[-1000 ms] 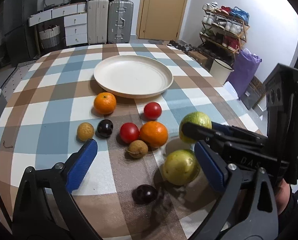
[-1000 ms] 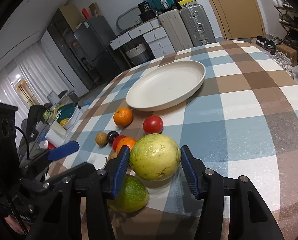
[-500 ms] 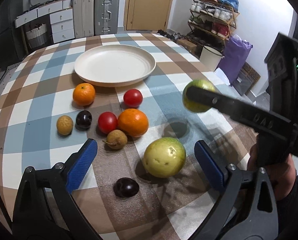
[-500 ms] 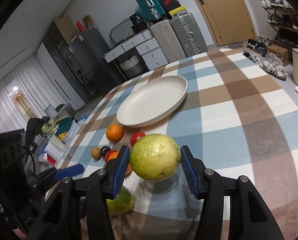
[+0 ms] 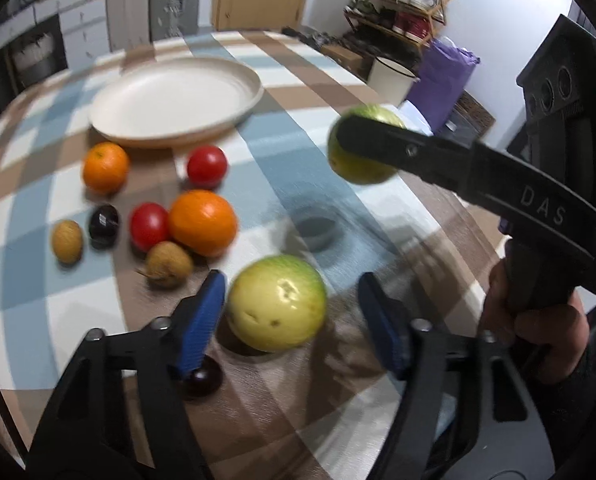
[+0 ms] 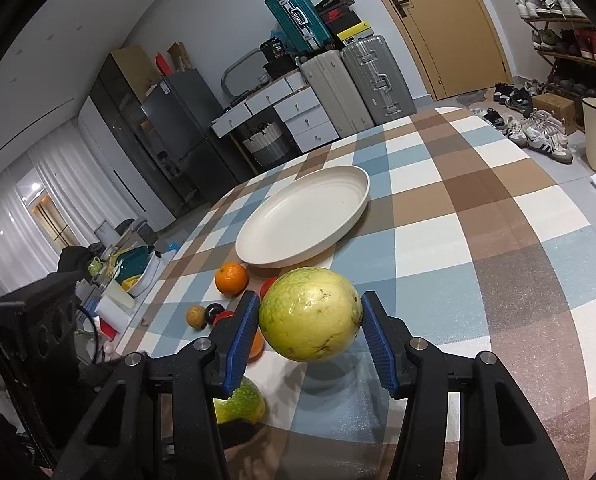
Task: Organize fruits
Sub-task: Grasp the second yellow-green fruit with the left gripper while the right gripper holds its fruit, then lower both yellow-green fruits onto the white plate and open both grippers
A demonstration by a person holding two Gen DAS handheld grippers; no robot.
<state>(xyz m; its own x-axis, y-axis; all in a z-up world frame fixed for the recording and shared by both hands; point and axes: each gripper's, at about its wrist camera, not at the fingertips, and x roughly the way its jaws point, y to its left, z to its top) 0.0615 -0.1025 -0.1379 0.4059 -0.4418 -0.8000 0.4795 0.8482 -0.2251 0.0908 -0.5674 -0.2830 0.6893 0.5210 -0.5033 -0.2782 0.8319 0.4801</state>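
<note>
Right gripper (image 6: pixel 308 344) with guava (image 6: pixel 310 314), seemingly higher.

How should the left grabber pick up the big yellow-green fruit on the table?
Grip the yellow-green fruit across its widest middle, coming from the near side. It is round and sits between the open left gripper fingers, so they can probably close straight on.

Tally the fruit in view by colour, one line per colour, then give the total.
Yellow-green: 2, one held in the right gripper, one on the table between the left gripper's open fingers
Orange: 2
Red: 2
Dark purple: 2
Tan-brown: 2
Total: 10
</note>
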